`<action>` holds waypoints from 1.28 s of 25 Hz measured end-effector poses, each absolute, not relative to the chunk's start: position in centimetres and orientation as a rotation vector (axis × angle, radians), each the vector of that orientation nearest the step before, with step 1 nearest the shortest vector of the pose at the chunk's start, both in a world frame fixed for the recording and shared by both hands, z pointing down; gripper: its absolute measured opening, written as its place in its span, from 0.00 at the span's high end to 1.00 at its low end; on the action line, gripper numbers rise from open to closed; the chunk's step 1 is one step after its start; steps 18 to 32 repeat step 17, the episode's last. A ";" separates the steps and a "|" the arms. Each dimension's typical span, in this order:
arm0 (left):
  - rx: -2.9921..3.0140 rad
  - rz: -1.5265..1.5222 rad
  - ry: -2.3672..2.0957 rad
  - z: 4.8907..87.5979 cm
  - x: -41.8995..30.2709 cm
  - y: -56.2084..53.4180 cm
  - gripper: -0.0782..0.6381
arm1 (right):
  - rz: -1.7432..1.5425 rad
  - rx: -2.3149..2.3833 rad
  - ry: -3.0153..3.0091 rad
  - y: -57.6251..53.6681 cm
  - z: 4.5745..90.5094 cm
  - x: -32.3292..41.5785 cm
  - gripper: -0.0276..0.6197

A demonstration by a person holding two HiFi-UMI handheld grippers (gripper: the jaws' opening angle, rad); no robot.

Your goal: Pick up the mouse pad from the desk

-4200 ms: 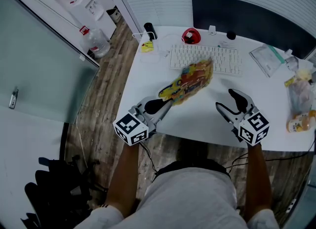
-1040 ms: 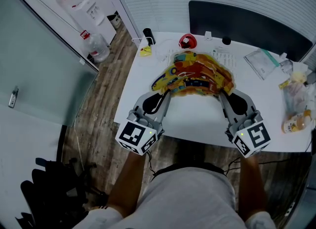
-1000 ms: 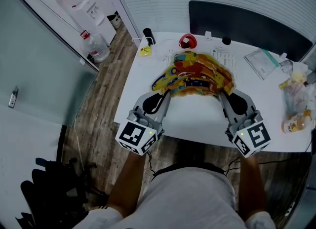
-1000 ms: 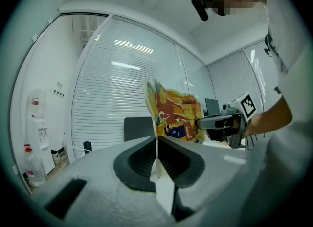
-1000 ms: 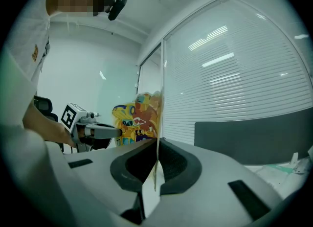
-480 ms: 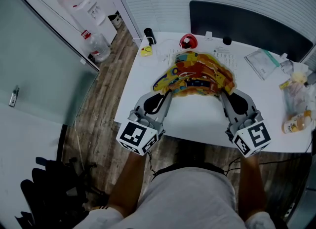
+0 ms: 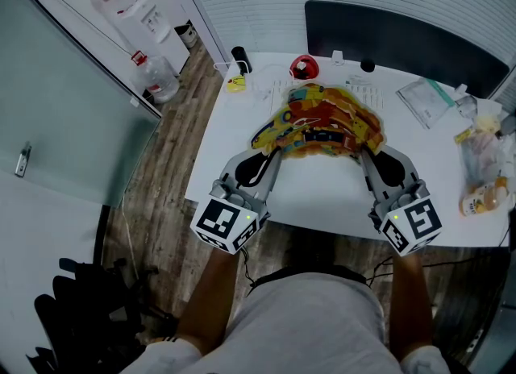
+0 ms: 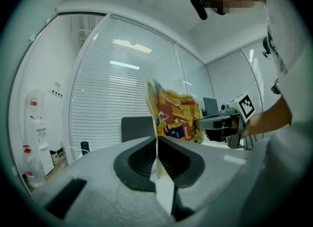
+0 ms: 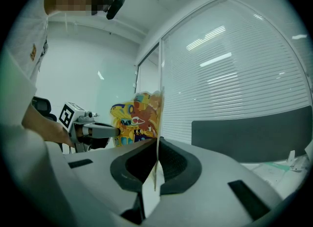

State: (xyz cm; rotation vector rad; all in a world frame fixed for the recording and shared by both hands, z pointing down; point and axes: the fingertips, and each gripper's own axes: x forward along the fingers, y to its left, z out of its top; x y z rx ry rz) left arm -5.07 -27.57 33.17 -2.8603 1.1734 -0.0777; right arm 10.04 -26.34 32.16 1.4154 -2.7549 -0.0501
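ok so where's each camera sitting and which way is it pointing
Head view: on the person's head, facing steeply down at the desk; shows forearms, torso, left tongs and right tongs.
Left gripper view: rides the left tongs, looks along its shut jaws; the person's other arm shows at right.
Right gripper view: rides the right tongs, likewise; arm at left.
All three share the mouse pad, pinched at both ends.

Even, cool indoor light. Strip-light reflections glare on the blinds (image 8: 115,99) in both gripper views, which are fisheye-bent with black corners. The head view is sharp.
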 end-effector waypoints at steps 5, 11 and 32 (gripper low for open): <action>-2.862 -0.086 1.172 33.3 -4.8 -27.6 0.86 | -0.038 1.415 -2.756 -26.3 32.4 10.3 0.93; -2.864 -0.090 1.180 33.3 -4.7 -27.5 0.86 | -0.031 1.411 -2.762 -26.3 32.5 10.5 0.93; -2.863 -0.099 1.162 33.4 -4.4 -27.5 0.86 | -0.019 1.407 -2.763 -26.4 32.7 10.6 0.93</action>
